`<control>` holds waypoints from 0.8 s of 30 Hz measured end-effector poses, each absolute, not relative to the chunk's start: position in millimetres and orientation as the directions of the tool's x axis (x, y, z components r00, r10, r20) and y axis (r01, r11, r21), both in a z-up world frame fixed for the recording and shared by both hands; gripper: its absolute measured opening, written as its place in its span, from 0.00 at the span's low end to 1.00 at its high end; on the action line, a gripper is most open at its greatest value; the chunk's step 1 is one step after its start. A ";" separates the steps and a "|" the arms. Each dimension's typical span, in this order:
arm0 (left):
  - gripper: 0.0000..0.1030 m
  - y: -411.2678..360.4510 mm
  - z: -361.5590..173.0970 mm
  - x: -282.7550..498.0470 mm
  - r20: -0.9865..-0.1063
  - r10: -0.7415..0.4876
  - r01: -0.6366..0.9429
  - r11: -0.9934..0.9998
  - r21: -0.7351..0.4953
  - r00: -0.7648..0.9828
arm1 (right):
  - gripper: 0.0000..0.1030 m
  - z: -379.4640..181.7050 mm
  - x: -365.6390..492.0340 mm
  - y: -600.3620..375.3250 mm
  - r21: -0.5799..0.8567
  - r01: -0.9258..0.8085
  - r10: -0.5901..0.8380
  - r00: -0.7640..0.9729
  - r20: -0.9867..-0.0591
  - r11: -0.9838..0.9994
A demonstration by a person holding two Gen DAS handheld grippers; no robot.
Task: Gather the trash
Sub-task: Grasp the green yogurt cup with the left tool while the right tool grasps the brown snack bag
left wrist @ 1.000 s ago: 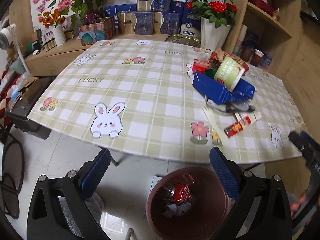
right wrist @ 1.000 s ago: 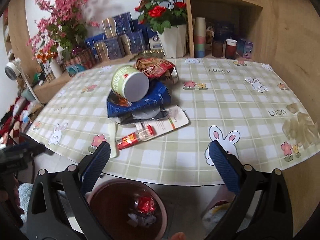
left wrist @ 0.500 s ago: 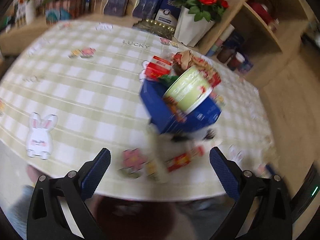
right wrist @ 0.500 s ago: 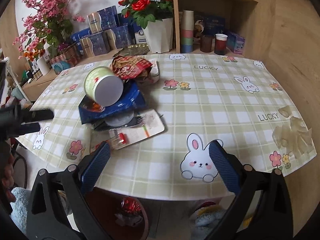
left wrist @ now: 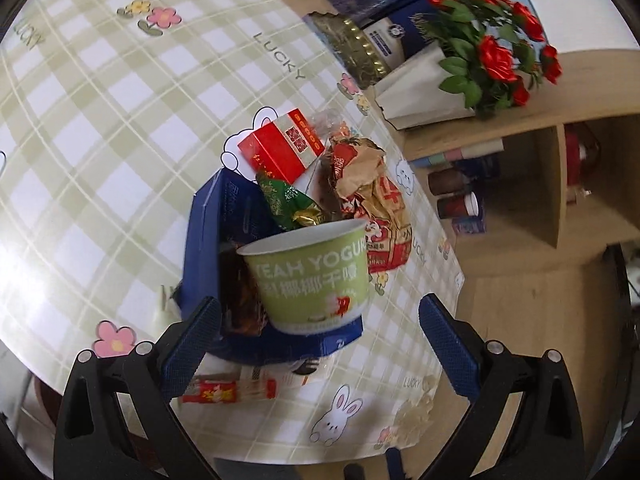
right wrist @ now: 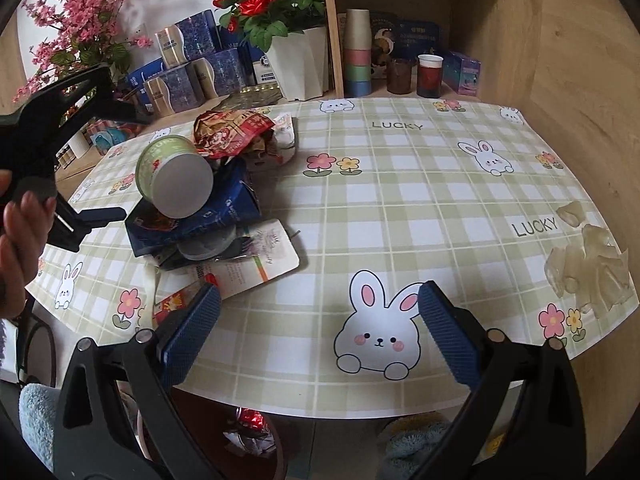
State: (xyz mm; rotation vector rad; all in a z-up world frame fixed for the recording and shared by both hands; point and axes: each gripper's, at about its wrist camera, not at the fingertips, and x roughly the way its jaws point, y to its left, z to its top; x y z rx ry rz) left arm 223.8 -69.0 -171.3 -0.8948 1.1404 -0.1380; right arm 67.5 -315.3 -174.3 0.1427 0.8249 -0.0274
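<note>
Left gripper (left wrist: 320,340) jaws spread wide, nothing held, hovering over trash pile on green-checked tablecloth (left wrist: 100,120) printed "LUCKY". Green paper yogurt cup (left wrist: 312,276) marked "YEAH YOGUR…" plus Chinese characters lay tipped on crumpled dark blue carton (left wrist: 202,248), between the blue fingertips (left wrist: 192,340). Behind it: red-and-white small box (left wrist: 282,146), green foil wrapper (left wrist: 286,202), crumpled red-brown snack bag (left wrist: 376,200). Red sachet strip (left wrist: 228,392) flat at table edge, print unreadable. Right gripper (right wrist: 320,340) also wide apart, empty, over bunny print near table edge. Brown round bin (right wrist: 276,452) under table with red wrapper inside.
</note>
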 end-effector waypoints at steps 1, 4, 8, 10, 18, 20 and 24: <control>0.94 -70.5 -171.3 226.2 -0.727 -0.513 -0.333 0.659 -0.674 0.456 | 0.94 -175.2 67.6 -316.3 0.116 0.082 0.030 0.678 -0.734 0.990; 0.87 -71.9 -173.2 230.4 -0.718 -0.516 -0.333 0.650 -0.683 0.467 | 0.94 -178.1 68.5 -319.5 0.118 0.090 0.027 0.674 -0.738 0.989; 0.86 -69.1 -169.2 227.0 -0.690 -0.523 -0.322 0.628 -0.709 0.500 | 0.94 -178.3 68.5 -322.6 0.120 0.094 0.025 0.676 -0.737 0.988; 0.86 -68.7 -167.0 224.8 -0.674 -0.530 -0.304 0.622 -0.722 0.515 | 0.94 -178.0 68.5 -324.3 0.122 0.096 0.025 0.679 -0.734 0.988; 0.86 -83.3 -185.3 239.1 -0.756 -0.428 -0.325 0.716 -0.618 0.495 | 0.94 -182.4 72.8 -326.5 0.134 0.101 0.031 0.671 -0.740 0.986; 0.86 -86.9 -186.4 242.6 -0.766 -0.394 -0.319 0.740 -0.592 0.508 | 0.94 -182.9 71.8 -326.2 0.131 0.100 0.031 0.670 -0.741 0.986; 0.78 -95.2 -187.2 247.3 -0.788 -0.336 -0.292 0.796 -0.531 0.516 | 0.94 -187.0 72.2 -326.8 0.124 0.101 0.027 0.658 -0.753 0.987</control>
